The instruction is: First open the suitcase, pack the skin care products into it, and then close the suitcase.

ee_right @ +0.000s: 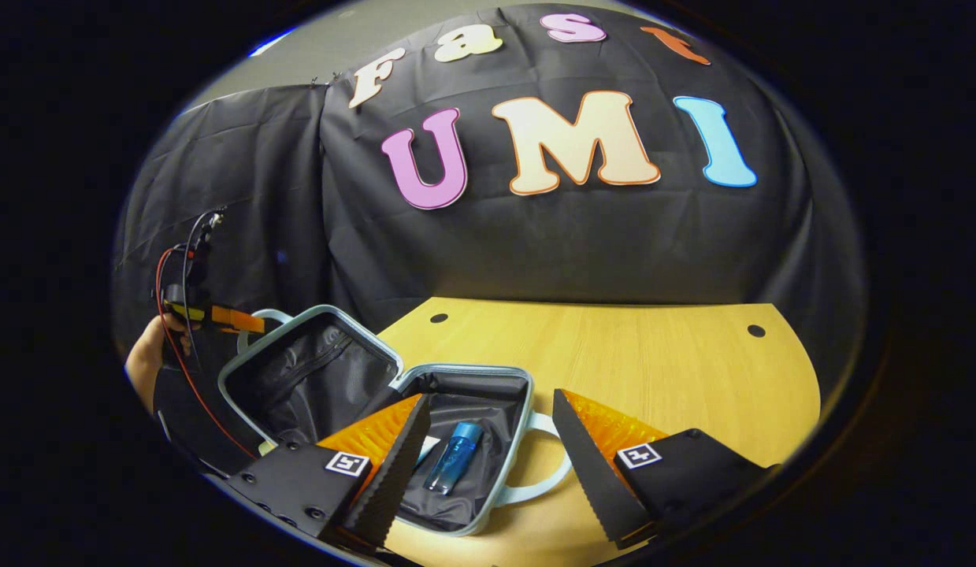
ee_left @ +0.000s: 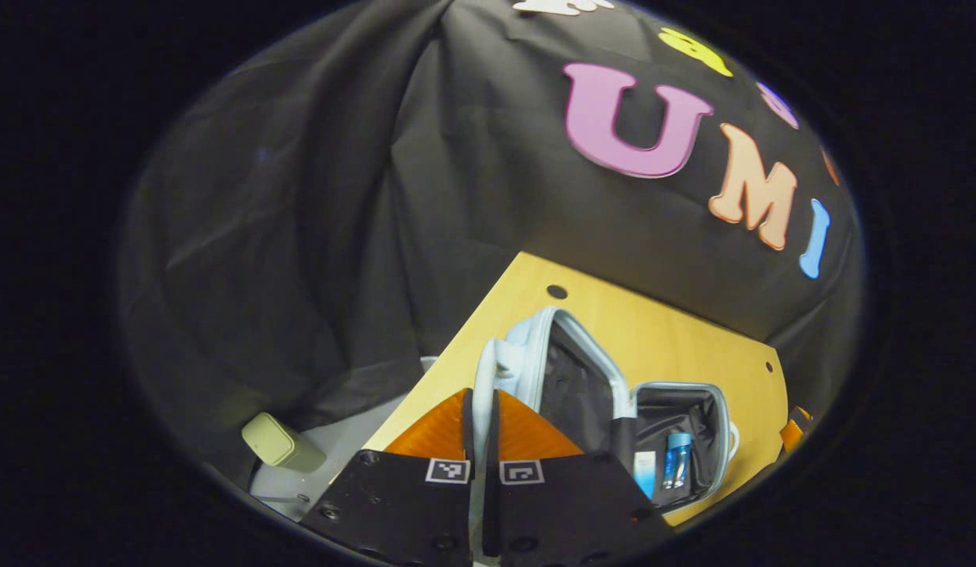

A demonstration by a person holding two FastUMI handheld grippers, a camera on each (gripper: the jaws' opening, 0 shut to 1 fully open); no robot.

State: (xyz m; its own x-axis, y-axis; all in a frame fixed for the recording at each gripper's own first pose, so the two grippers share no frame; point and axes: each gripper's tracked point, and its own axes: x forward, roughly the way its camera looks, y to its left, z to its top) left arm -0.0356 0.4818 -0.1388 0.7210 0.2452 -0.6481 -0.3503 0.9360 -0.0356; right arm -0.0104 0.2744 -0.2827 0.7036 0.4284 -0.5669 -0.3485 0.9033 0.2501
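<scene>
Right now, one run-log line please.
suitcase open on table | blue bottle inside | left gripper shut on lid rim | right gripper open above

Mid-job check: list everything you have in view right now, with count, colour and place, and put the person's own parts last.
suitcase: one, pale blue shell with dark lining, open on the table, lid raised on its left side in the right gripper view.
blue bottle: one, lying in the suitcase's lower half.
white box: one, white with a blue band, beside the bottle in the lower half.
table: one, light wood with small holes, under the suitcase.
beige block: one, on a grey surface off the table's edge in the left gripper view.
left tool: fingers closed on the rim of the raised lid.
right tool: open, above the suitcase's lower half.
hand: one, holding the left tool.
</scene>
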